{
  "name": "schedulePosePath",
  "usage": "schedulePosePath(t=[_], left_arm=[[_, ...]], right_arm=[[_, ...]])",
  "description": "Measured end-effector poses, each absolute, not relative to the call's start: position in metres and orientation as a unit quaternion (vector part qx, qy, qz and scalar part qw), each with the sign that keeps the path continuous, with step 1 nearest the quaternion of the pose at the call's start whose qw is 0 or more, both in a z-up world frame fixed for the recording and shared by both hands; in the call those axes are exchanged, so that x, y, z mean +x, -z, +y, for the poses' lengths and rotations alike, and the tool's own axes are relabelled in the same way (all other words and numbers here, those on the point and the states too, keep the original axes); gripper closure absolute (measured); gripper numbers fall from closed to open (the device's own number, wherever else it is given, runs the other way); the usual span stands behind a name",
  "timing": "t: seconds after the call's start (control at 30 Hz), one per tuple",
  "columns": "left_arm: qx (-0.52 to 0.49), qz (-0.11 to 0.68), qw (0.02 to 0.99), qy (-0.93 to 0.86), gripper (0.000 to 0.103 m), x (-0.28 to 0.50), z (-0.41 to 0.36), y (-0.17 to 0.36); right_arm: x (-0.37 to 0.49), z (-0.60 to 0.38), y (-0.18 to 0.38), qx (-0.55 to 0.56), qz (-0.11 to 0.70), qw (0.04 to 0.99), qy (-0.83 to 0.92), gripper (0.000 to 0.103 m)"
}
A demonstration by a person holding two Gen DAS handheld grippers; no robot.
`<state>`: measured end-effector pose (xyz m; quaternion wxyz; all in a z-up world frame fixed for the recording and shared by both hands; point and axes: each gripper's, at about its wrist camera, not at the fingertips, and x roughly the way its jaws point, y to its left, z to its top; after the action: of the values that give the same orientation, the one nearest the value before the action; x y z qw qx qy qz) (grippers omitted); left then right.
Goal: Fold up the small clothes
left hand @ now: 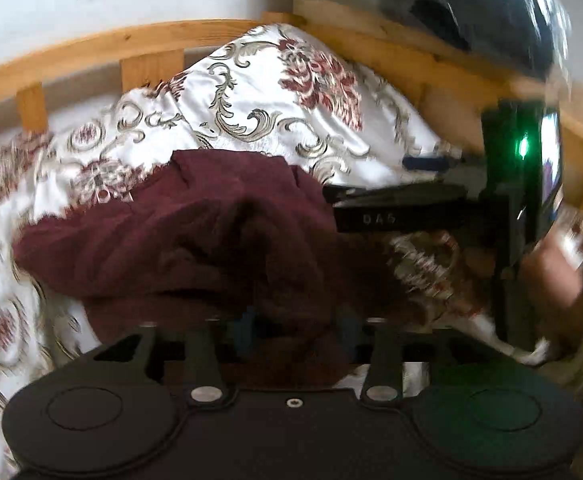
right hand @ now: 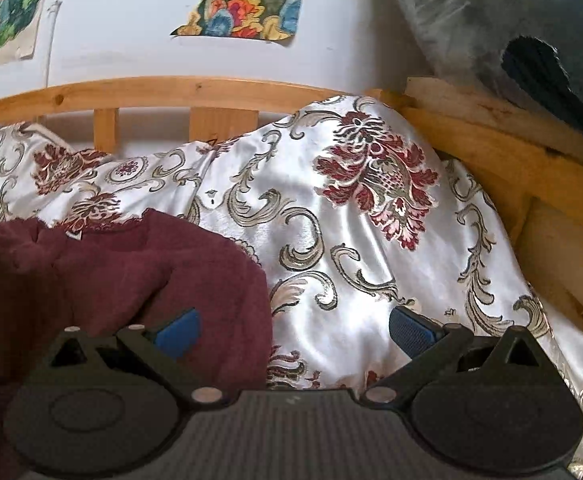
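Standing wide apart with nothing between them, the right gripper's (right hand: 293,330) jaws hang beside the maroon garment (right hand: 139,280). The left gripper's (left hand: 295,332) jaws are parted around its bunched cloth, on the patterned bedspread (right hand: 351,240).

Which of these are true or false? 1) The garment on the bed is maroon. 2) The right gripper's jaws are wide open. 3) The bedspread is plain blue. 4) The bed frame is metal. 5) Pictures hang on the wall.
1) True: the maroon garment lies crumpled.
2) True: the right gripper grips nothing.
3) False: the bedspread is white satin with red flowers and grey scrolls.
4) False: the bed frame is light wood.
5) True: colourful pictures hang above the frame.
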<state>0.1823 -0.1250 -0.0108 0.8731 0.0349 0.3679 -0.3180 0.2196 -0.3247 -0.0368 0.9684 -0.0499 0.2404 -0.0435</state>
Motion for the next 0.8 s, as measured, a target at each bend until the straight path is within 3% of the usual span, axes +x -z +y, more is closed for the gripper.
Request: schedulePosePath(t=[0.17,0.37,0.53,0.8], left_arm=[[-0.077,0.371,0.869,0.319,0.030,0.182,-0.096,0.004],[-0.164,0.361,0.890,0.224,0.021,0.190,-0.051,0.002],[-0.215,0.380,0.893,0.113,0.023,0.223,-0.013,0.006],[-0.311,0.396,0.858,0.102,0.026,0.277,0.015,0.023]], right_arm=[[0.219,-0.325,0.036,-0.049,0.236,0.969,0.048,0.000],[0.216,-0.326,0.034,-0.031,0.226,0.972,0.050,0.000],[0.214,-0.326,0.031,-0.024,0.214,0.975,0.052,0.000],[0.209,-0.326,0.028,0.016,0.198,0.980,0.026,0.000]])
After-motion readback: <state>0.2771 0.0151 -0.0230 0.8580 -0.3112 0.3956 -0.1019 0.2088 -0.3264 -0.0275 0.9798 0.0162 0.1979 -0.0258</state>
